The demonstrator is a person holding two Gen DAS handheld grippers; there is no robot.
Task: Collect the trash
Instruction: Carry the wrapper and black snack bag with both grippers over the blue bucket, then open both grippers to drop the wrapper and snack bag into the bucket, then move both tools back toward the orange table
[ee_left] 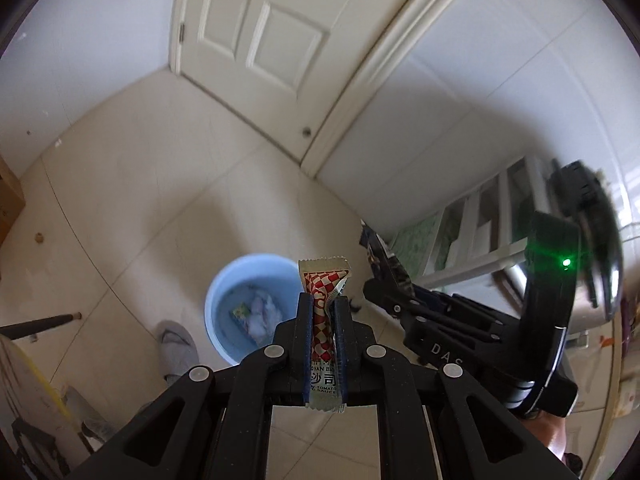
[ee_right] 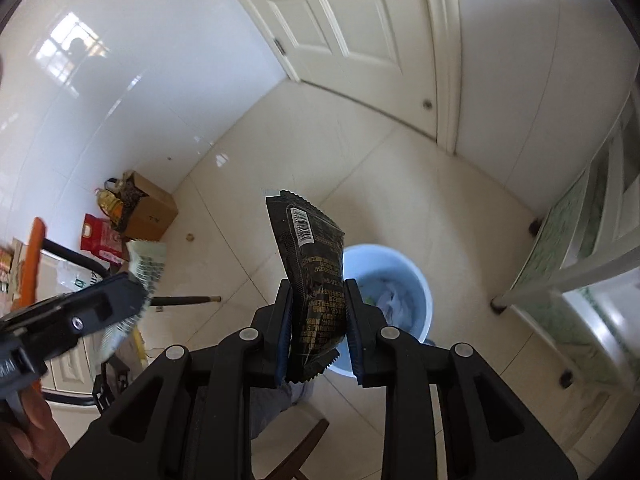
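Note:
A light blue bin [ee_left: 218, 292] stands on the tiled floor with crumpled white paper and a small green wrapper inside. My left gripper [ee_left: 322, 300] is shut on a red-and-white checked sauce packet [ee_left: 323, 280], held upright just right of the bin's rim. In the right wrist view my right gripper [ee_right: 318, 292] is shut on a black snack wrapper [ee_right: 312, 248] with a barcode, above the bin [ee_right: 422, 284]. The right gripper [ee_left: 390, 296] also shows at the right of the left wrist view. The left gripper [ee_right: 132, 292] with its packet [ee_right: 148, 260] appears blurred at the left of the right wrist view.
A white panelled door [ee_left: 260, 28] is shut at the far wall. A cardboard box [ee_right: 150, 208], an oil bottle and a red bag [ee_right: 98, 236] sit by the left wall. A white-framed cabinet [ee_right: 592, 256] stands to the right. A grey slipper [ee_left: 178, 344] is beside the bin.

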